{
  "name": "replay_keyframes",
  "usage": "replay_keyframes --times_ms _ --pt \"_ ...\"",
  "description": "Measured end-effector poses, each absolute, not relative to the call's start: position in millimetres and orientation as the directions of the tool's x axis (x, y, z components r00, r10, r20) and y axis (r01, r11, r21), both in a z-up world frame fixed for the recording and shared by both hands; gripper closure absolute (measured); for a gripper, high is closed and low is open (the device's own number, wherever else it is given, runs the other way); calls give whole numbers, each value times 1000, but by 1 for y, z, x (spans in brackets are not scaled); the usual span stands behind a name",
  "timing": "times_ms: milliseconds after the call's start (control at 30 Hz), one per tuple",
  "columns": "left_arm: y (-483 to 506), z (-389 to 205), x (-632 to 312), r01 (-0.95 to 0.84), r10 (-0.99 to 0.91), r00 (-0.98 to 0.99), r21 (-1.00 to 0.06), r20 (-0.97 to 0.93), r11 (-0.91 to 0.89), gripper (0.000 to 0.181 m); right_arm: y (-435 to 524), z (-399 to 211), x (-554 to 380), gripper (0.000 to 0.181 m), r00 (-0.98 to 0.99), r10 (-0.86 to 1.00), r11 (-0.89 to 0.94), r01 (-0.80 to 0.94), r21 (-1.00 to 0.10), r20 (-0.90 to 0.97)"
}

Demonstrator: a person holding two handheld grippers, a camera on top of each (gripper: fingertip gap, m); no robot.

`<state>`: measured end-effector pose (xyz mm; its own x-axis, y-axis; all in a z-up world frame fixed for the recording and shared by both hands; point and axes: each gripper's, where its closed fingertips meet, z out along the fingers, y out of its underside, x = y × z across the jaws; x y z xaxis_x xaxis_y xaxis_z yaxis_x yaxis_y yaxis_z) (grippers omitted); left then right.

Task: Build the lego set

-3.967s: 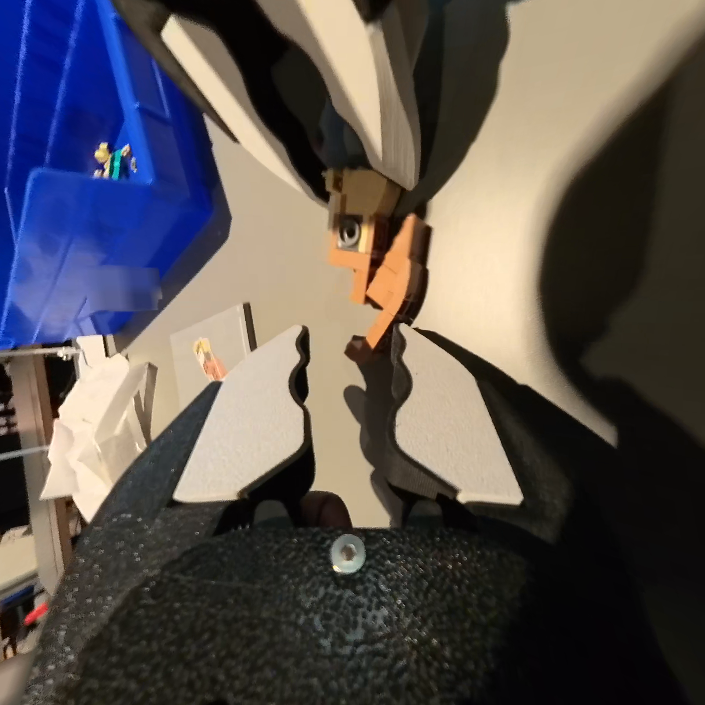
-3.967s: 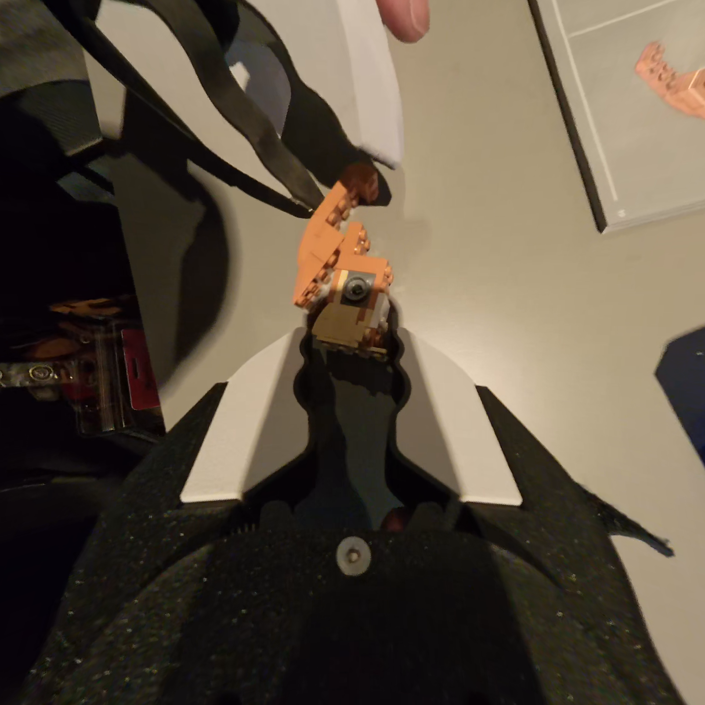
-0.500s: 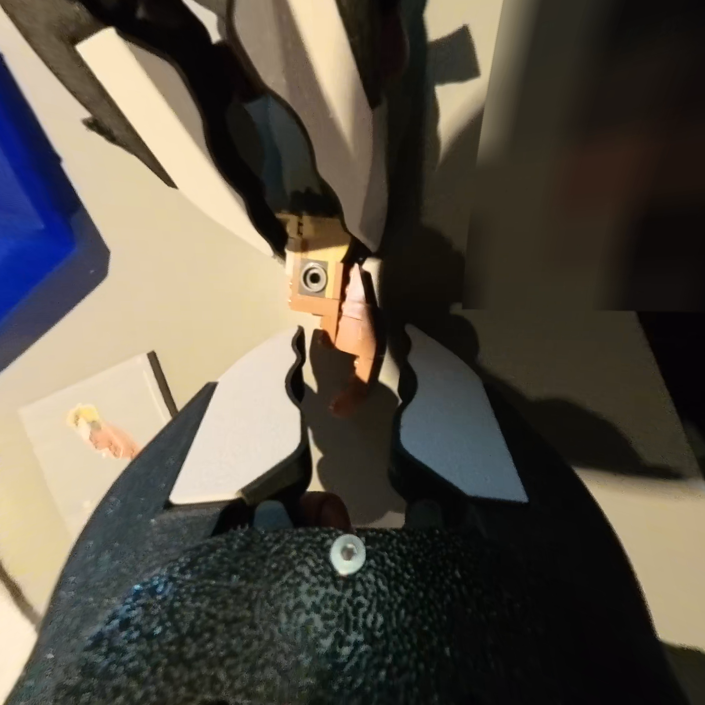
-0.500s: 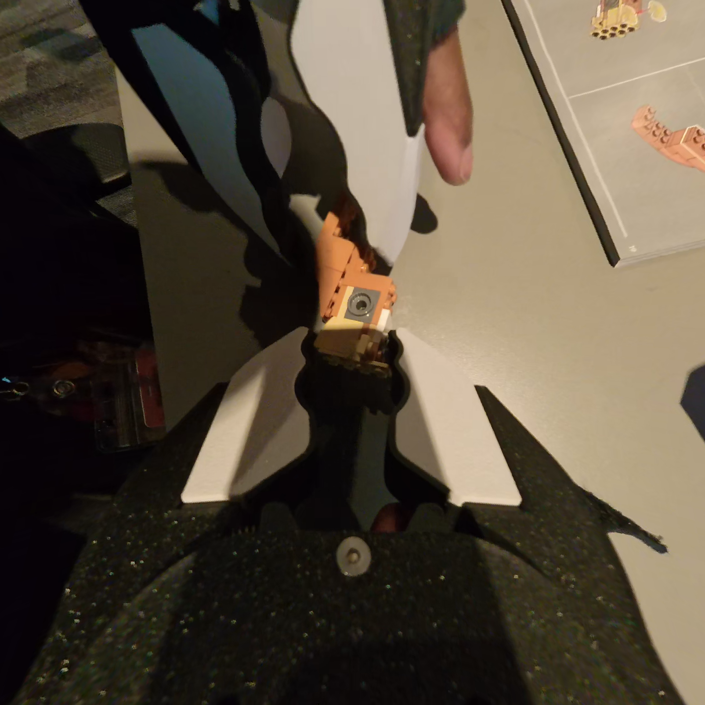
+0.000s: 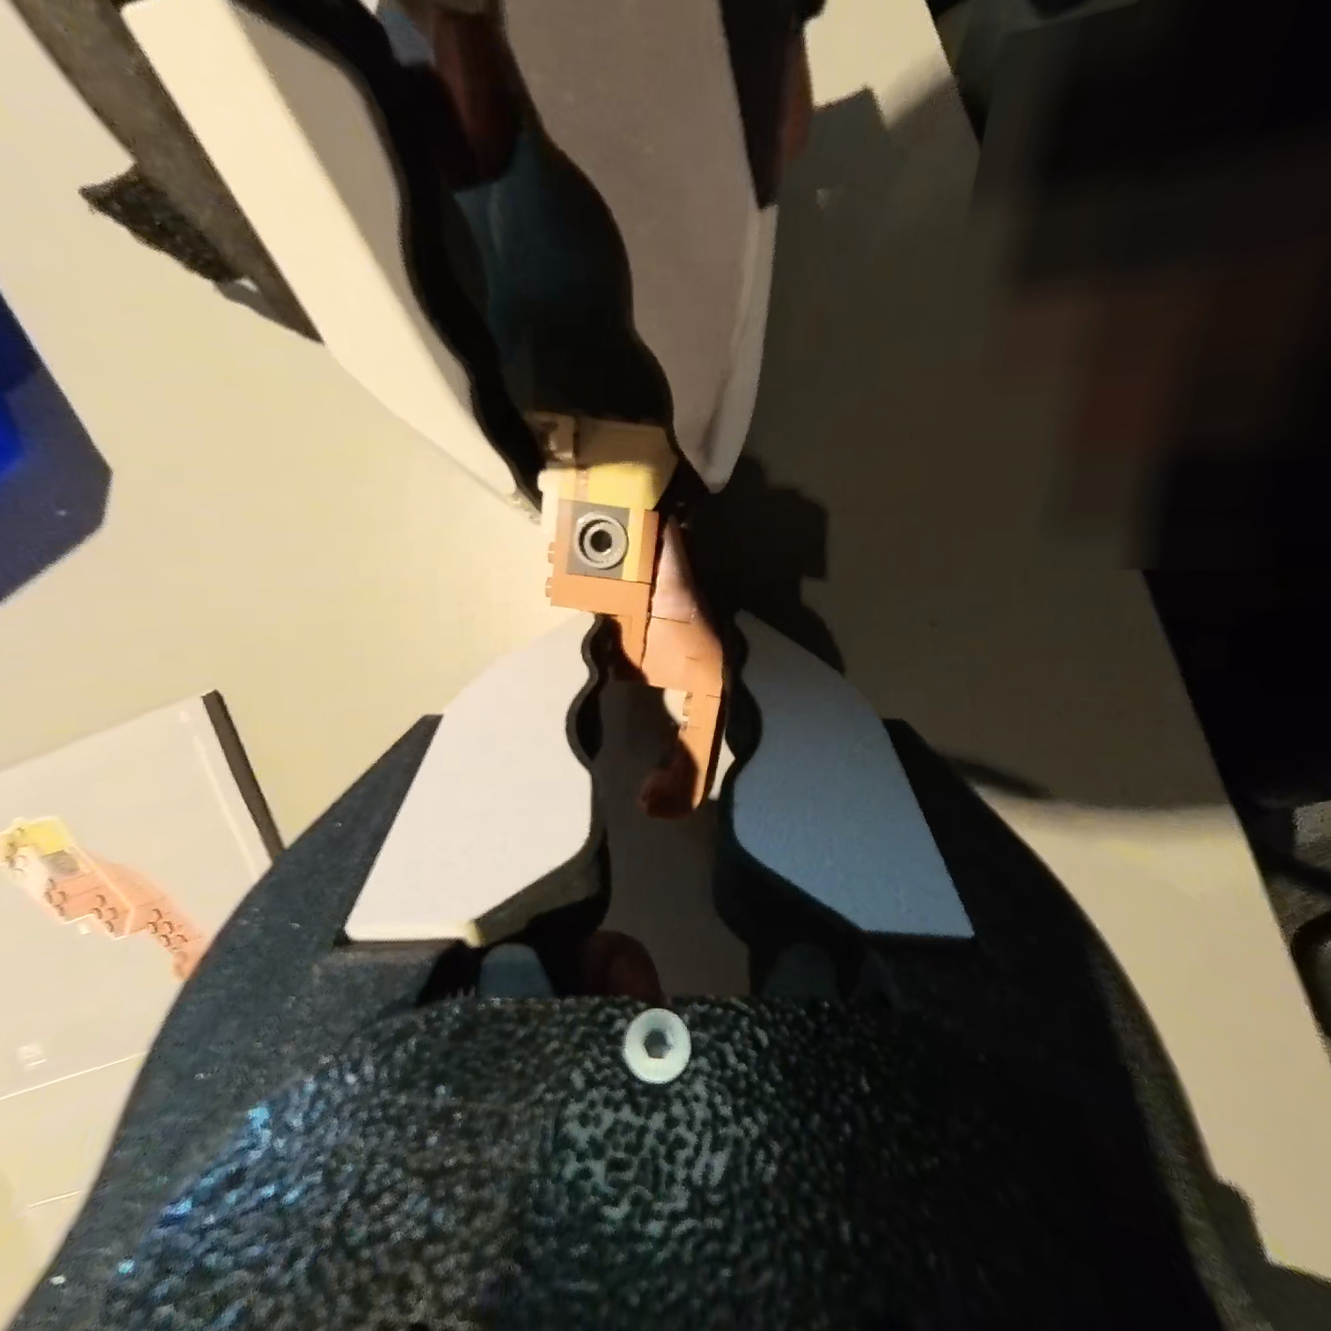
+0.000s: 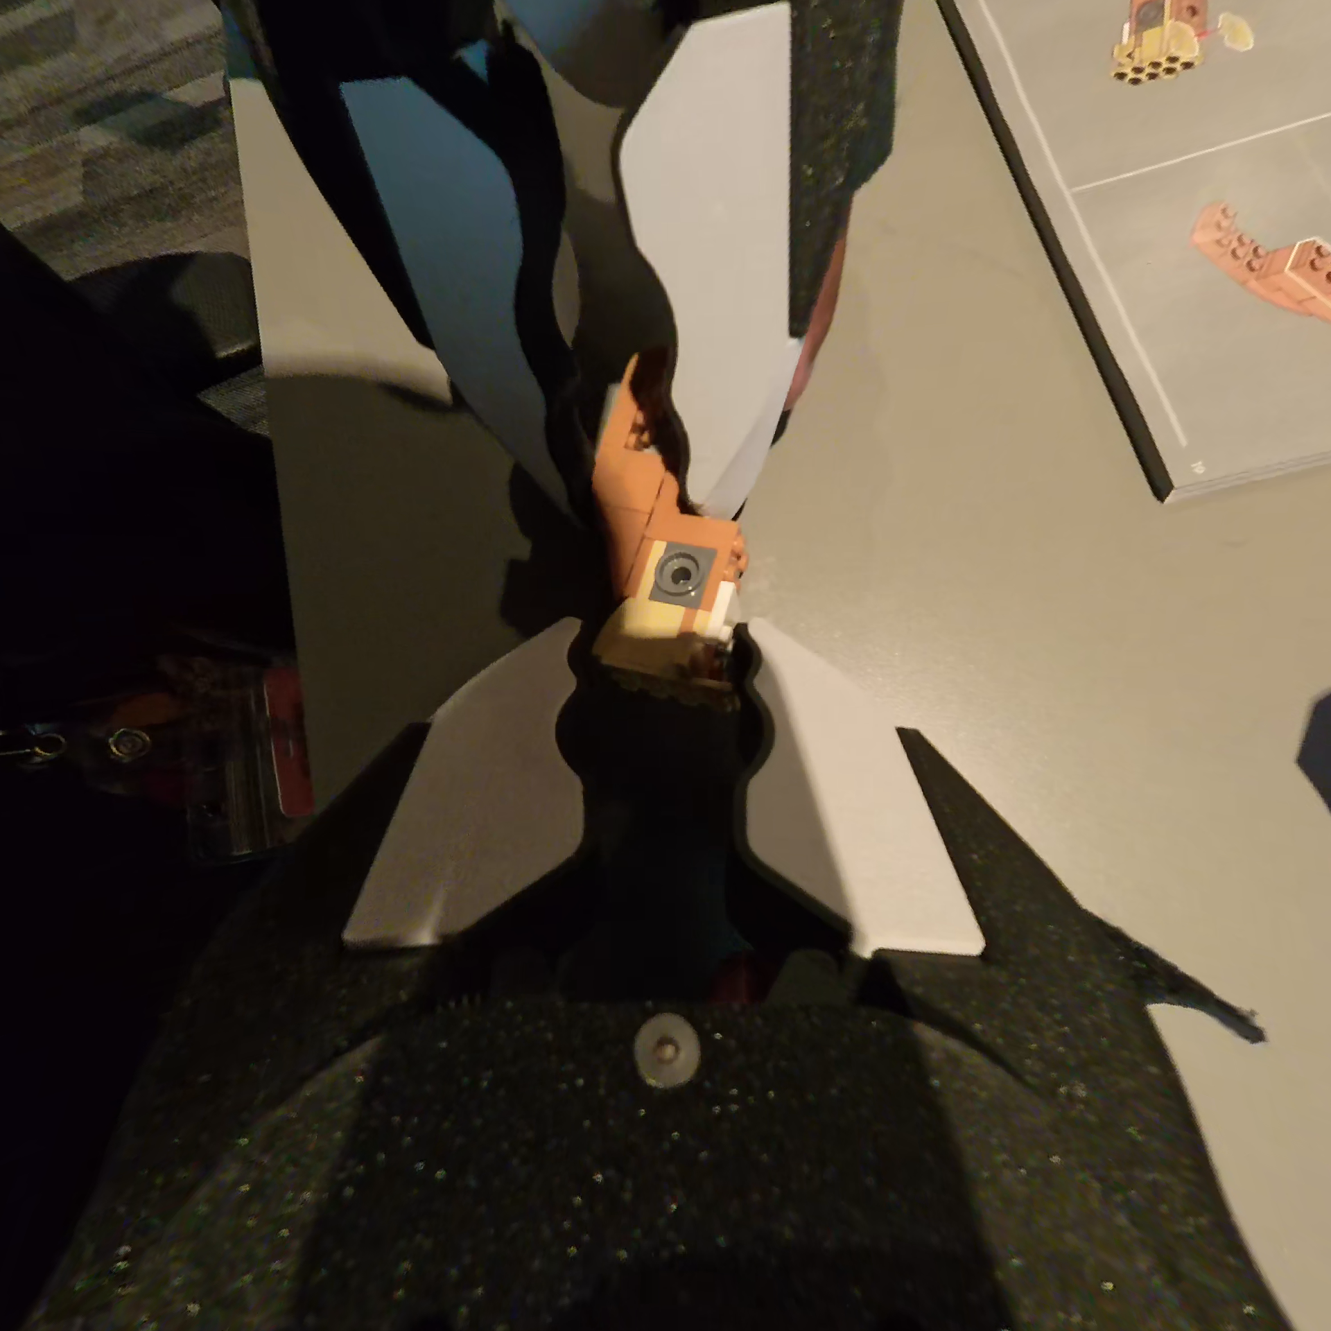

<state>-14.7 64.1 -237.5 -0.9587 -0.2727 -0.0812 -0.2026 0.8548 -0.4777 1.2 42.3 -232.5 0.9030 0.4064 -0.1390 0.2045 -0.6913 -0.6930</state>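
A small lego build (image 5: 601, 554) of orange, tan and dark grey bricks hangs above the table between both grippers. My right gripper (image 6: 662, 648) is shut on its tan end; it comes in from the top of the left wrist view (image 5: 605, 446). My left gripper (image 5: 659, 641) has its fingers against the long orange curved end (image 5: 684, 706) and is shut on it. In the right wrist view the left gripper (image 6: 634, 497) reaches down from the top over that orange end (image 6: 626, 468). The grey round stud face (image 6: 680, 572) shows.
An open instruction booklet (image 6: 1188, 216) lies on the grey table to the right; it also shows at the left of the left wrist view (image 5: 108, 900). A blue bin (image 5: 29, 468) sits at the far left. The table's edge (image 6: 266, 432) drops to dark clutter. The tips of both grippers are at nearly the same place.
The left gripper has moved forward over the orange end and its fingers have narrowed onto it. The orange piece that stood at an angle 4 s ago now lies in line with the build.
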Motion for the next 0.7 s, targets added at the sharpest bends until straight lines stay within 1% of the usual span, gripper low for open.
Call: replay_keyframes --times_ms 267,500,567,600,700 --pt "62 -234 -20 -387 -435 -898 -576 60 720 152 40 -229 10 139 920 374 -674 182 -716 -119" --pt "58 -229 -25 -495 -526 -835 -639 162 589 153 35 -223 13 140 931 344 -648 140 -748 -123" --pt "56 -221 -23 -519 -550 -810 -684 203 512 153 34 -219 14 141 937 323 -633 112 -766 -130" --pt "56 -215 -21 -527 -561 -796 -715 225 460 153 35 -215 16 138 943 306 -618 92 -781 -131" --pt "56 -190 -11 -518 -592 -753 -812 286 267 153 38 -195 25 140 957 248 -534 5 -846 -151"
